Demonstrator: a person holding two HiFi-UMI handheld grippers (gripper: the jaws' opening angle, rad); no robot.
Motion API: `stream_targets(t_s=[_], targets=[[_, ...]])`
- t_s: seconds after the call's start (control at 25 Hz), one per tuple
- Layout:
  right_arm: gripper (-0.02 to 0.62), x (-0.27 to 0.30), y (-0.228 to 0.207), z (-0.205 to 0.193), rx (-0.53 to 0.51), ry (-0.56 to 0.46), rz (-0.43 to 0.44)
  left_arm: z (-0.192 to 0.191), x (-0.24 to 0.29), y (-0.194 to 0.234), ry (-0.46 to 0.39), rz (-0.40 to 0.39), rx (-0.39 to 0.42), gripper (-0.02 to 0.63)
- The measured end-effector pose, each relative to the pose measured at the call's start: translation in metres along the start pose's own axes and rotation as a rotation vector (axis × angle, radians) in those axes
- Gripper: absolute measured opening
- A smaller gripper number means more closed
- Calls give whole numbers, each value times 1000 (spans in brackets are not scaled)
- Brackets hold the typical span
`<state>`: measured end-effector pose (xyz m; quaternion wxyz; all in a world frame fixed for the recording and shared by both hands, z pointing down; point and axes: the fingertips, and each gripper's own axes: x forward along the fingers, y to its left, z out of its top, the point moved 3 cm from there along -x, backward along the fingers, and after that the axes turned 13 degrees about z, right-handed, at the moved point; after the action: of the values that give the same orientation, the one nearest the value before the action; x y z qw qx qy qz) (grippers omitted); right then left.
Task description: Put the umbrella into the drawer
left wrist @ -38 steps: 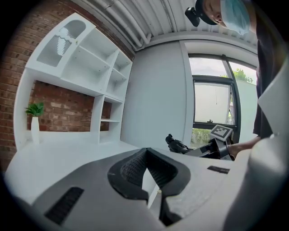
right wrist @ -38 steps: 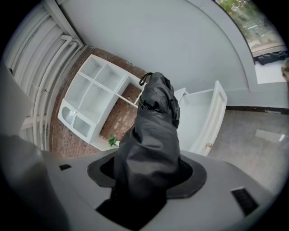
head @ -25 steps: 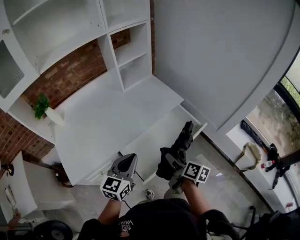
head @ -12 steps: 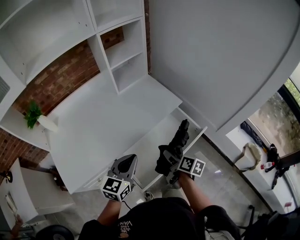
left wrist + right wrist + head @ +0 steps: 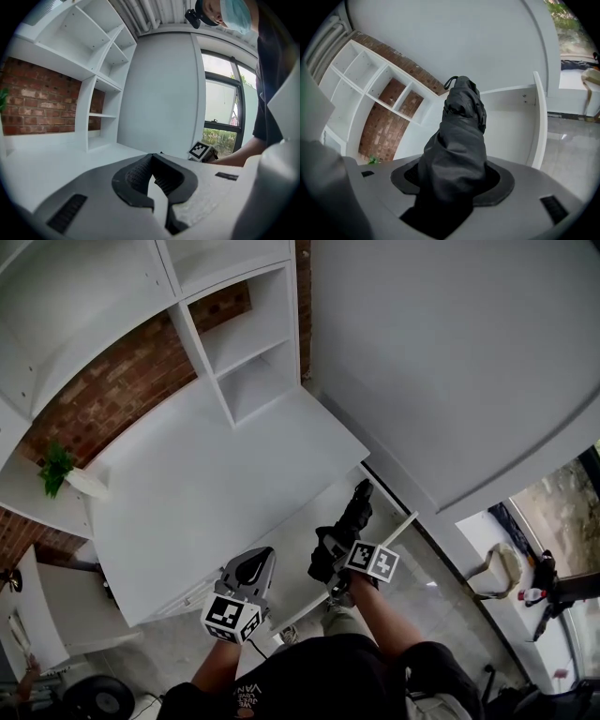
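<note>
A black folded umbrella [image 5: 354,512] is held by my right gripper [image 5: 330,555], which is shut on its lower end. It hangs over the open white drawer [image 5: 296,523] under the desk. In the right gripper view the umbrella [image 5: 461,117] rises from between the jaws of the right gripper [image 5: 453,180], with the drawer's inside [image 5: 506,117] behind it. My left gripper [image 5: 251,568] hovers left of it by the drawer's front, shut and holding nothing. In the left gripper view the left gripper's [image 5: 153,158] dark pads meet at the tips.
A white desk top [image 5: 197,484] lies above the drawer, with white shelves [image 5: 248,352] at its back against a brick wall [image 5: 112,390]. A small potted plant [image 5: 58,468] stands at the desk's left. A large white panel [image 5: 450,362] rises on the right above grey floor [image 5: 450,606].
The right gripper with the umbrella has drifted a little left and nearer to me over the open drawer. The left gripper has hardly moved.
</note>
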<state>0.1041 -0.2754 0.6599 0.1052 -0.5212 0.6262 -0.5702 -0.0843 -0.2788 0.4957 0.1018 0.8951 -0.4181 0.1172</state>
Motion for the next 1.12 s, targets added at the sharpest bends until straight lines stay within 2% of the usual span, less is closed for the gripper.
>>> stream_targets(t_s=[0.32,0.64,1.12], targets=[[268,39,-43,20,62,55,-88,-7,30,-9,31,2,5,6],[268,80,-83,25,94,129,-172,-20,47,-9,66,53,-16,6],[268,119,-121,43,-8,190,-261,-39,59,-14,101,89,-39,6]])
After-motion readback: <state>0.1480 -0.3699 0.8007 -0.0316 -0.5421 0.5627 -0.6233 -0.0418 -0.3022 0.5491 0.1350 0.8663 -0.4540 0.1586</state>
